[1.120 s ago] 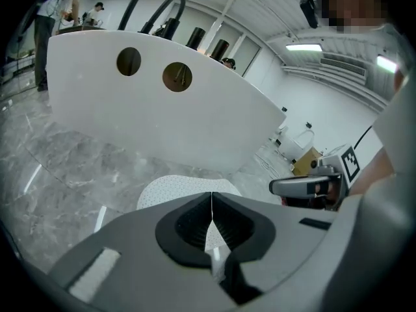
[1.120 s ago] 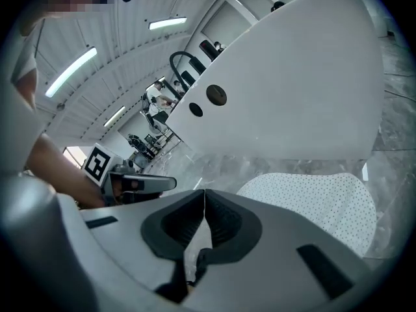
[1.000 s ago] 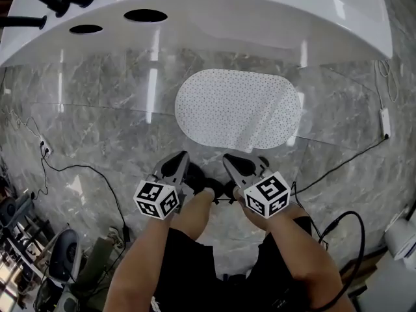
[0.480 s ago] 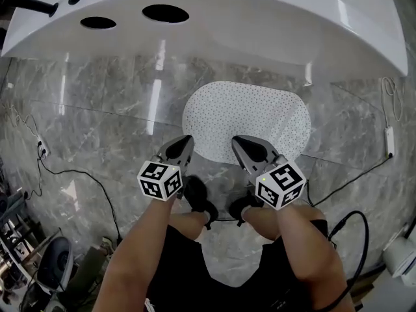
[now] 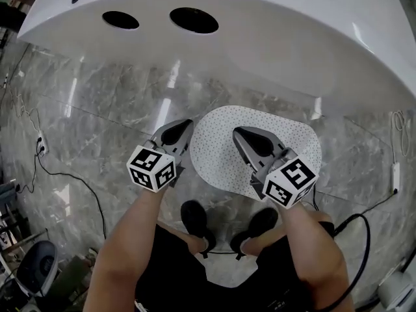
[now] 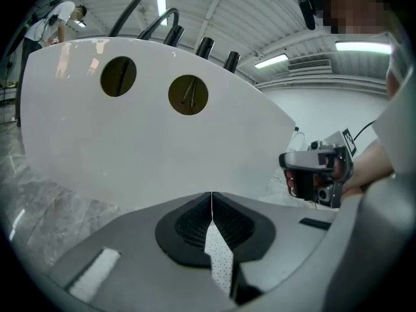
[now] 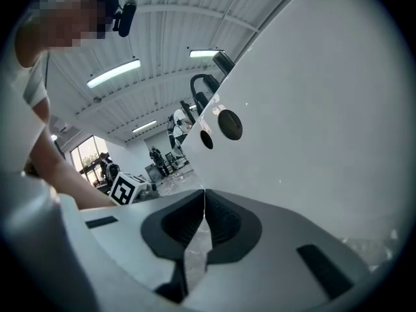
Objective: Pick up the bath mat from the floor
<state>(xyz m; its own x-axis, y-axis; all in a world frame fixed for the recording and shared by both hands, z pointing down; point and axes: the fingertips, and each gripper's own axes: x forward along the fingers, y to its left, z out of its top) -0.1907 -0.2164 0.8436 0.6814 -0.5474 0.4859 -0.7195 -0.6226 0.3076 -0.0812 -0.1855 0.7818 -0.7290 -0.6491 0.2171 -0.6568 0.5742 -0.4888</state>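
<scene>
The bath mat (image 5: pixel 221 148), a white oval with small dots, lies flat on the grey marble floor beside the bathtub. My left gripper (image 5: pixel 185 123) hovers over the mat's left edge, jaws shut with nothing in them. In the left gripper view its tips (image 6: pixel 211 194) meet, and a strip of dotted mat (image 6: pixel 220 260) shows through the gap beneath. My right gripper (image 5: pixel 239 132) hangs above the middle of the mat, also shut and empty. Its tips (image 7: pixel 204 191) touch in the right gripper view, with only marble floor behind. The mat's right part is hidden under the right gripper.
A large white bathtub (image 5: pixel 273 38) with two dark holes (image 5: pixel 194 19) in its rim rises just beyond the mat. Black cables (image 5: pixel 65 174) trail over the floor at left and right (image 5: pixel 364 216). The person's black shoes (image 5: pixel 195 220) stand at the mat's near edge.
The person has stepped toward the tub. Both grippers have moved forward from in front of the mat to over it, and both stayed shut. The mat has not moved.
</scene>
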